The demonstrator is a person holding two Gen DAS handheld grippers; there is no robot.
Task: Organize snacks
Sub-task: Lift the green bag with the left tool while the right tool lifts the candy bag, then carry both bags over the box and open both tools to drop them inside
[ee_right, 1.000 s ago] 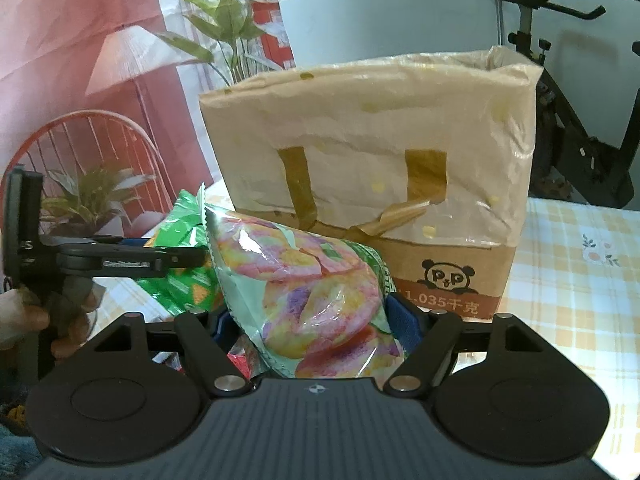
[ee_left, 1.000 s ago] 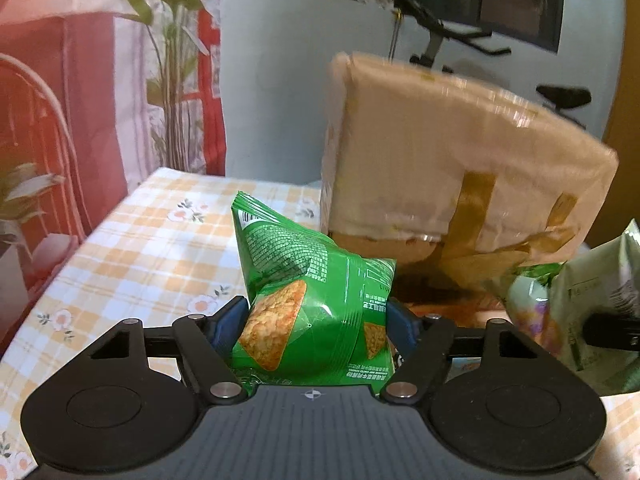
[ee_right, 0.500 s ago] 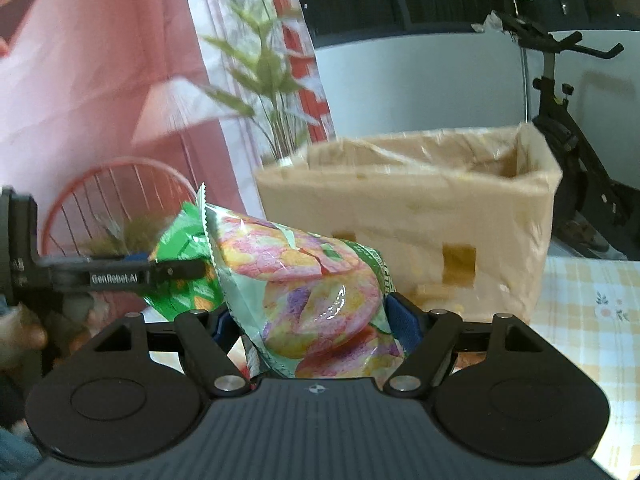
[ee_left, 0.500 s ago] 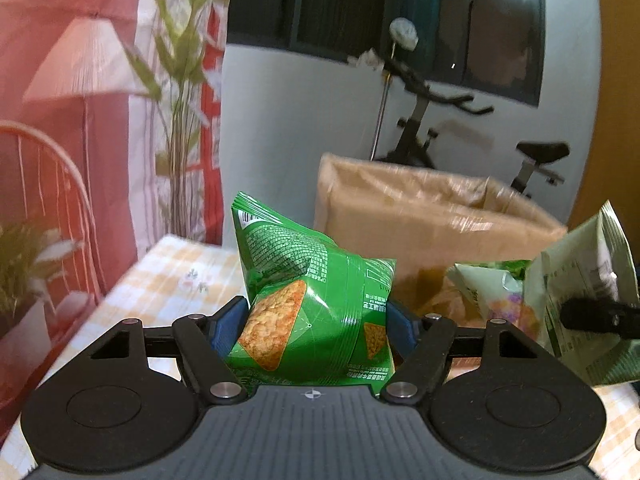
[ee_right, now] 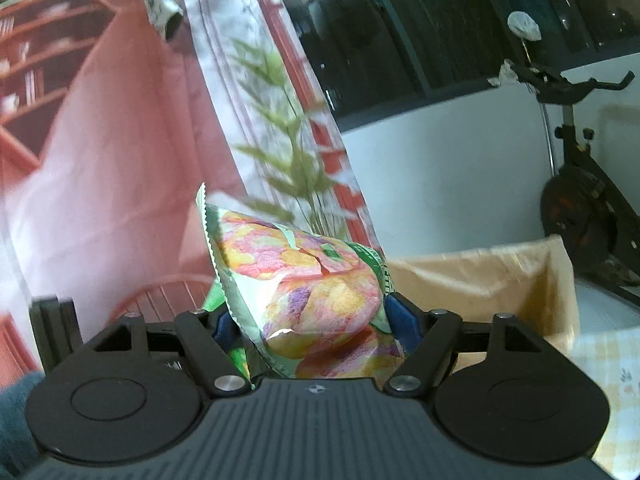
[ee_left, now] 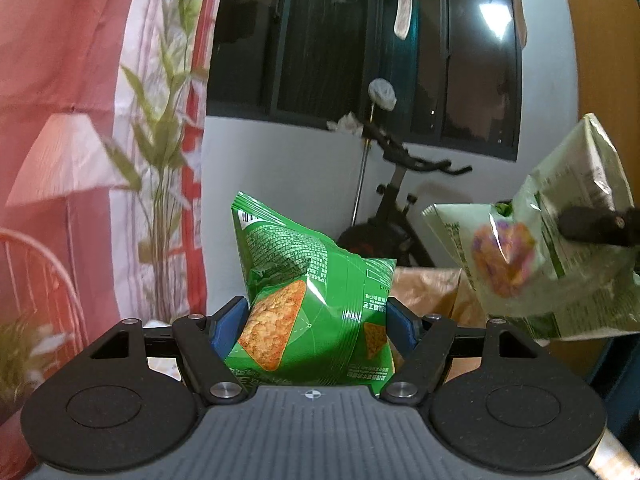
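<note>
Nearest in the left wrist view: left gripper (ee_left: 314,322), black linkage w/ blue pads (ee_left: 226,322), clamped on a glossy bright-green snack bag printed w/ orange triangular chips (ee_left: 312,300). Pads press both sides of the bag; bag stands upright between them, top seam up and leaning left, held up in the air.

Right of it, same view: a pale-green crinkly snack bag w/ pink and yellow puffs printed on it (ee_left: 552,248), blurred, about level w/ the green one and a bit apart from it. A black finger of the other tool lies across its right side.

Right wrist view: right gripper (ee_right: 316,326), same build, blue pads (ee_right: 402,322) closed on that pale-green bag, whose printed face shows pink, yellow and purple puffs. Zigzag seam runs up its left edge. Bit of bright green peeks out below left, beside the left pad. Black frame piece at the lower left edge; can't tell what part it is.

Behind both bags and lower: open tan paper bag w/ a crumpled rim (ee_right: 516,280), mouth facing up. Inside mostly hidden. To its right, a strip of yellow-checked tablecloth w/ small flowers (ee_right: 612,384).

Further back: black exercise bike (ee_left: 400,196) against a white wall, dark window above it. Left side: red and white curtain w/ a printed green plant (ee_left: 160,160).
</note>
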